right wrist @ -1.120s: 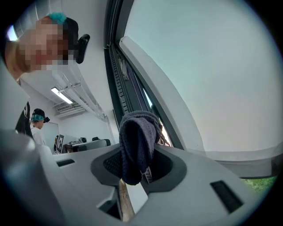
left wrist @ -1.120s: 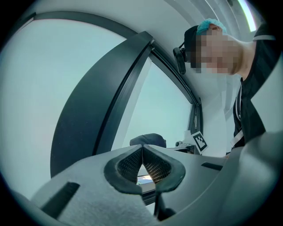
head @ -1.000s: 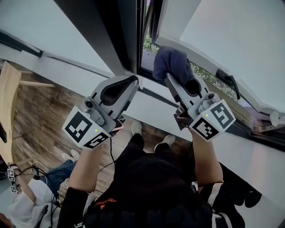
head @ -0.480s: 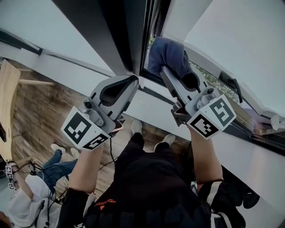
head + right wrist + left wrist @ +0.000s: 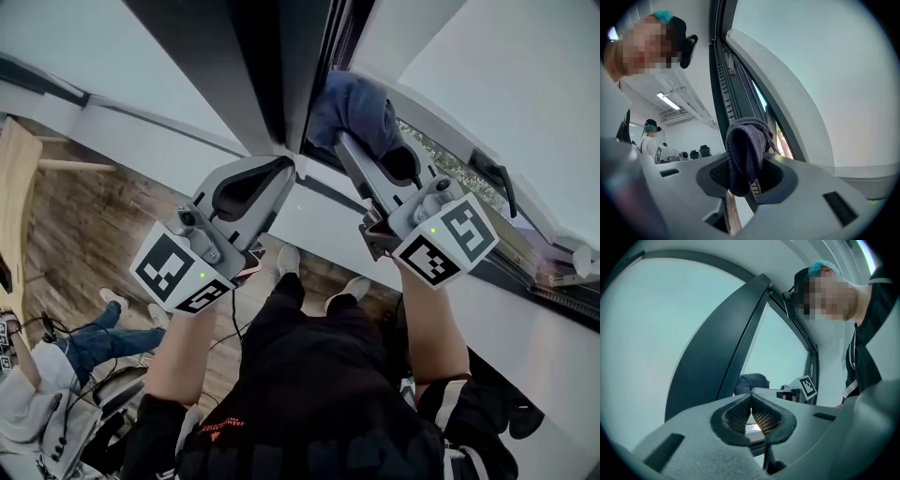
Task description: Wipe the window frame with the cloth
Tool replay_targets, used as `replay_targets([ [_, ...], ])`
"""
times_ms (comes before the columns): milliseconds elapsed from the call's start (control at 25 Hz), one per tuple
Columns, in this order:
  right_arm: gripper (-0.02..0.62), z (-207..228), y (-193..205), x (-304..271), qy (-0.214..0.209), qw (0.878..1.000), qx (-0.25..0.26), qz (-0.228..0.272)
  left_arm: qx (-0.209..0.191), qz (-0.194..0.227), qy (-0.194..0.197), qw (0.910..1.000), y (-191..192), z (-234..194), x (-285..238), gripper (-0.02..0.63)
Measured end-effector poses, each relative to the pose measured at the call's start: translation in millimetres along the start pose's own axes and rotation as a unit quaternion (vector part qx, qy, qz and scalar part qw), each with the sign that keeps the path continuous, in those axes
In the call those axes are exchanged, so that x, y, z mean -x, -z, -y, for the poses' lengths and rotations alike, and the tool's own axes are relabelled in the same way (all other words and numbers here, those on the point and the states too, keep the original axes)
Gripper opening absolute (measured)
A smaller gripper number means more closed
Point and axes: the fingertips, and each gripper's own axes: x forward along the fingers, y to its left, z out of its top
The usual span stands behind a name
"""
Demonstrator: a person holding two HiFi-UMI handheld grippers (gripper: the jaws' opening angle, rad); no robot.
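Idling: left gripper (image 5: 751,399) unmoved, jaws closed on nothing, below the dark window frame (image 5: 281,84) | right gripper (image 5: 746,174) clamps the cloth (image 5: 746,150), which has slid leftward into the frame's lower corner; wipe stroke probably under way | writing: none legible, only square markers on cubes (image 5: 180,274)

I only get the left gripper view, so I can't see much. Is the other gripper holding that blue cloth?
Observer: Yes. The right gripper view shows the right gripper shut on the cloth.
Operator: Is it touching the frame?
Observer: In the head view, the cloth lies against the dark frame, at the open gap.
Operator: What's outside?
Observer: Green plants show through the gap.
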Motion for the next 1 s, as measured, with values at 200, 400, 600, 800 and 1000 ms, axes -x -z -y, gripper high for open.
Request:
replay_targets([
  [200, 0.114, 1.4, 9.6, -1.7, 0.007, 1.0, 0.003, -0.011, 0.008, -0.003, 0.001, 1.0, 5.6, 0.6, 2.0, 0.023],
  [400, 0.114, 5.8, 25.1, -1.8, 0.014, 1.0, -0.005, -0.026, 0.015, -0.008, 0.002, 0.9999, 12.6, 0.8, 2.3, 0.023],
  [600, 0.114, 11.0, 38.1, 2.8, 0.018, 0.999, -0.009, -0.033, 0.019, -0.011, 0.003, 0.9997, 24.1, 4.6, 1.9, 0.023],
  [800, 0.114, 16.5, 49.1, -2.0, 0.024, 0.999, -0.017, -0.04, 0.027, -0.016, 0.001, 0.9995, 31.0, -3.0, 4.3, 0.023],
  [1000, 0.114, 19.4, 64.1, -4.3, 0.029, 0.998, -0.021, -0.05, 0.035, -0.02, -0.003, 0.9992, 41.1, -5.8, 9.4, 0.023],
])
